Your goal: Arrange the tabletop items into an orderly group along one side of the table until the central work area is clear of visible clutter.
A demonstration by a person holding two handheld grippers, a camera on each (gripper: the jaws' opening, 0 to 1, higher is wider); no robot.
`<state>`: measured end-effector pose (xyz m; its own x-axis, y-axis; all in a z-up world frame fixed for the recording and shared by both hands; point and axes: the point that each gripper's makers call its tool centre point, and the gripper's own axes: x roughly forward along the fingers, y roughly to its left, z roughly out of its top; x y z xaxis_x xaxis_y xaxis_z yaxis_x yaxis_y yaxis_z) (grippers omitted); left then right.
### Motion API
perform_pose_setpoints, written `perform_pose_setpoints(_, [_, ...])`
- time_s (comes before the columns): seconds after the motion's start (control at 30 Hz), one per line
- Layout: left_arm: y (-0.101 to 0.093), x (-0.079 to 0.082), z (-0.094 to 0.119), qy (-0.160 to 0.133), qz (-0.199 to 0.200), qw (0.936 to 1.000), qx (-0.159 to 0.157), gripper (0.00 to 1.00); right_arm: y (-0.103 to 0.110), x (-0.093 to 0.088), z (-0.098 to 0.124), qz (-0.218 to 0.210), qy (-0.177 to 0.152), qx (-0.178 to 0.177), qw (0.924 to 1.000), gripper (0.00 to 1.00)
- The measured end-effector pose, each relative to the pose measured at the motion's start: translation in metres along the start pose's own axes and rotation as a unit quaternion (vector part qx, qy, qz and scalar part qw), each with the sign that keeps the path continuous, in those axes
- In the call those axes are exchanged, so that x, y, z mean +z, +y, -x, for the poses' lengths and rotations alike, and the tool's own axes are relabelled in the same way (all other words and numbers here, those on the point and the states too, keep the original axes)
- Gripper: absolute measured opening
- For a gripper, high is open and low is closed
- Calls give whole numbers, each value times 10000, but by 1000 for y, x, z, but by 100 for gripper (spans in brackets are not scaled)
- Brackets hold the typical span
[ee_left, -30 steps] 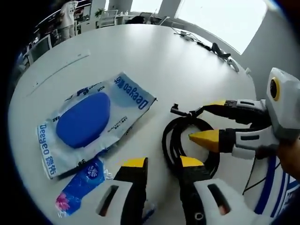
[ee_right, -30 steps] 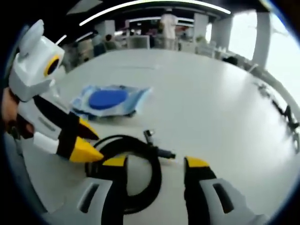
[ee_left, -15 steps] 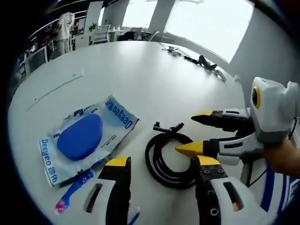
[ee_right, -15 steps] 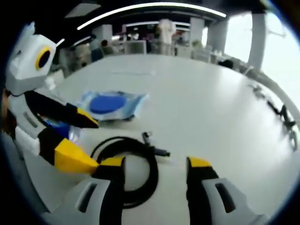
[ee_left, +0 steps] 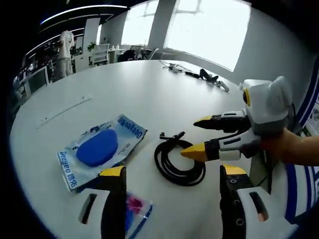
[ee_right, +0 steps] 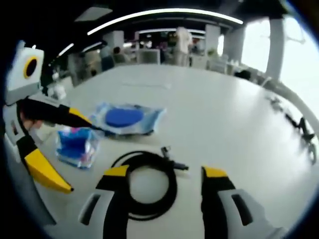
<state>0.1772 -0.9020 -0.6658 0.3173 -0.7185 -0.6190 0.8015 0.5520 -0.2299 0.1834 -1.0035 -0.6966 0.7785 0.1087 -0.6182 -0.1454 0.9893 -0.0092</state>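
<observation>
Your right claw (ee_right: 164, 174), spread wide and carrying nothing, is hanging directly over the coiled cable (ee_right: 145, 184); your left claw (ee_left: 172, 174), equally wide and bare, is sitting farther off.

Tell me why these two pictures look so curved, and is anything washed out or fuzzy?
Left gripper view: the fisheye lens bows the white table into a dome; the windows are blown out to plain white; the coiled black cable is fairly sharp. Right gripper view: same bulging, softer overall, the blue packet slightly blurred and the ceiling light strip glaring.
</observation>
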Motion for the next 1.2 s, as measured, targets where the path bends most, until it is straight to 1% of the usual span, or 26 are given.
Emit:
perform_pose_setpoints(0.1, [5, 3, 5, -93, 14, 9999, 117, 83, 4, 3, 0, 27, -50, 70, 10000, 57])
perform_pose_setpoints(0.17, [6, 3, 8, -136, 65, 9998, 128, 85, 6, 4, 0, 34, -57, 105, 9999, 61])
perform_pose_setpoints(0.23, [8, 5, 12, -211, 34, 9996, 196, 89, 9, 5, 2, 47, -60, 117, 9999, 66])
perform_pose_setpoints(0.4, [15, 4, 22, -262, -125, 9991, 308, 95, 9, 3, 5, 63, -71, 119, 9999, 67])
perform_pose_setpoints(0.47, [21, 5, 27, -278, -82, 9990, 353, 97, 8, 2, 6, 7, -62, 113, 9999, 69])
perform_pose_setpoints(0.53, [25, 8, 33, -369, -32, 9984, 418, 100, 8, 3, 7, -83, -82, 106, 9999, 71])
perform_pose_setpoints(0.63, [33, 4, 45, -395, 10, 9978, 539, 100, 10, 6, 9, -149, -115, 118, 9998, 76])
perform_pose_setpoints(0.93, [55, -10, 75, -469, 225, 9953, 819, 100, 23, 14, 12, -74, -194, 194, 9996, 76])
perform_pose_setpoints(1.2, [71, -17, 95, -572, 367, 9921, 1054, 100, 32, 20, 14, -28, -240, 256, 9994, 76])
